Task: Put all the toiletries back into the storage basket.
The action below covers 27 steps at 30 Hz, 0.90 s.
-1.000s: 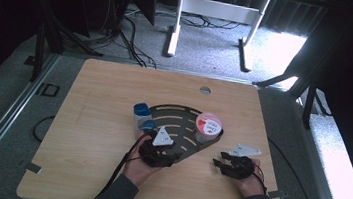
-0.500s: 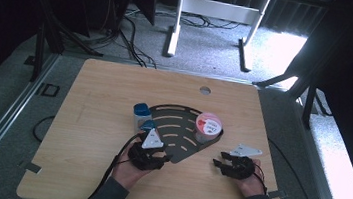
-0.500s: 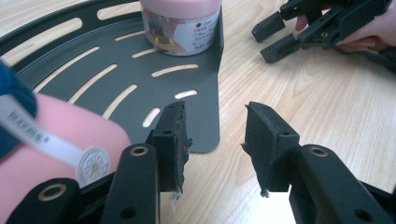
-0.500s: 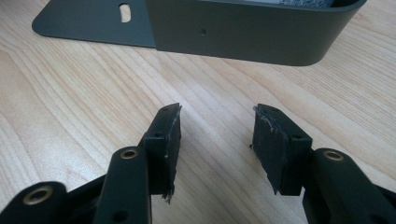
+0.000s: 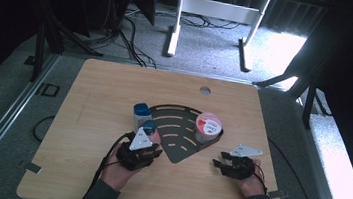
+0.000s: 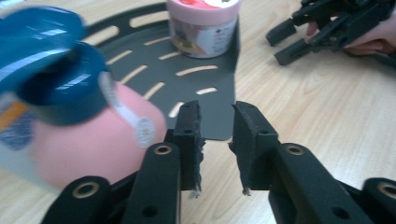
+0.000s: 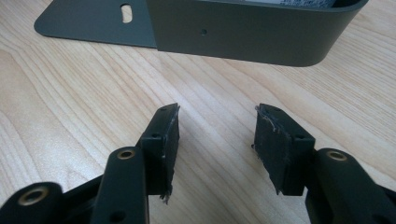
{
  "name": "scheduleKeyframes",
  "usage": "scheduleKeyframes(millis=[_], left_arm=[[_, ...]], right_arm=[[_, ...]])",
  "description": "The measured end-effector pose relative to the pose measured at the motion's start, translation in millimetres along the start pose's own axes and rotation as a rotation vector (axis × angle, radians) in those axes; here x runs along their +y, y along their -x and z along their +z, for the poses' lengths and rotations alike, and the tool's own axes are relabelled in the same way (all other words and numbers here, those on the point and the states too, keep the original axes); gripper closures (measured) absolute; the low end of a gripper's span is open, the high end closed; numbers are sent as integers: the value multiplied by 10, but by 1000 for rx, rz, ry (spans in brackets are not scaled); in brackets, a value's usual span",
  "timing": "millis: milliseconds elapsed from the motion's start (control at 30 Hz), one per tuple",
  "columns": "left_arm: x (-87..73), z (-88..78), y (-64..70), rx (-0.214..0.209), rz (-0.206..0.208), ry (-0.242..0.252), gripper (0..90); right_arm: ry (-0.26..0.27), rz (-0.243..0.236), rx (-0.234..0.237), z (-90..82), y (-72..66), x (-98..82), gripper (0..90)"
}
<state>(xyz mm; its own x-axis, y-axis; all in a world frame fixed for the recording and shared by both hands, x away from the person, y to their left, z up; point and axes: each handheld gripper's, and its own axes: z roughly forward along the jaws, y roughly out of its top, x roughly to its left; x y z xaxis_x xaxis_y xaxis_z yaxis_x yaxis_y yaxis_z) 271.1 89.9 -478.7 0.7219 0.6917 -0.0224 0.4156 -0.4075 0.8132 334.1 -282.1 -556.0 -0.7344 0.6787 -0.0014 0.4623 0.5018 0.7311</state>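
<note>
A dark slotted tray [image 5: 179, 150] lies mid-table with a pink tub [image 5: 207, 125] standing in its right corner. Two blue-capped containers [image 5: 141, 111] stand together at the tray's left edge. My left gripper [image 5: 151, 144] is right next to them. In the left gripper view the nearer one, a pink bottle with a dark blue cap [image 6: 88, 140], is blurred just left of my left gripper [image 6: 217, 116]. Its jaws have just been closing; a narrow gap remains with nothing in it. My right gripper [image 7: 215, 119] is open over bare wood, facing the tray's wall [image 7: 243, 32].
The wooden table [image 5: 94, 95] has a round hole [image 5: 205, 90] near its far edge. Cables trail from both grippers toward the near edge. Beyond the table are carpet, desk legs and more cables. The right gripper [image 6: 327, 28] lies ahead in the left gripper view.
My left hand has moved left along the tray's near edge to the blue-capped containers. The right hand has stayed where it was.
</note>
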Motion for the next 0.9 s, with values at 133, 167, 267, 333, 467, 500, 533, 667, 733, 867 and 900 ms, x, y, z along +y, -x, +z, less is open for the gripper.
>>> scheduleKeyframes(millis=[133,167,267,333,467,500,533,667,733,867,900], left_arm=[[1,-85,-49,25,-3,8,804],[2,-109,-57,29,-4,13,823],[8,-176,-83,45,-7,27,886],[11,-215,-112,55,-10,35,896],[22,-277,-181,81,-26,52,897],[30,-290,-194,87,-27,56,897],[37,-304,-206,93,-28,59,897],[54,-349,-270,123,-35,70,896],[54,-364,-301,134,-48,74,897],[54,-384,-330,145,-49,71,897],[57,-383,-325,148,-45,70,897]], right_arm=[[0,0,0,1,-4,0,488],[1,0,0,1,-4,0,487],[1,-1,1,1,-3,-1,488],[2,1,1,1,-4,-1,488],[3,0,1,2,-3,-3,487],[3,0,2,2,-3,-3,487],[4,-1,2,1,-2,-3,487],[4,-1,2,1,-2,-4,487],[4,-1,2,1,-2,-5,487],[5,-1,3,1,-1,-5,487],[5,-1,3,1,-1,-5,487]])
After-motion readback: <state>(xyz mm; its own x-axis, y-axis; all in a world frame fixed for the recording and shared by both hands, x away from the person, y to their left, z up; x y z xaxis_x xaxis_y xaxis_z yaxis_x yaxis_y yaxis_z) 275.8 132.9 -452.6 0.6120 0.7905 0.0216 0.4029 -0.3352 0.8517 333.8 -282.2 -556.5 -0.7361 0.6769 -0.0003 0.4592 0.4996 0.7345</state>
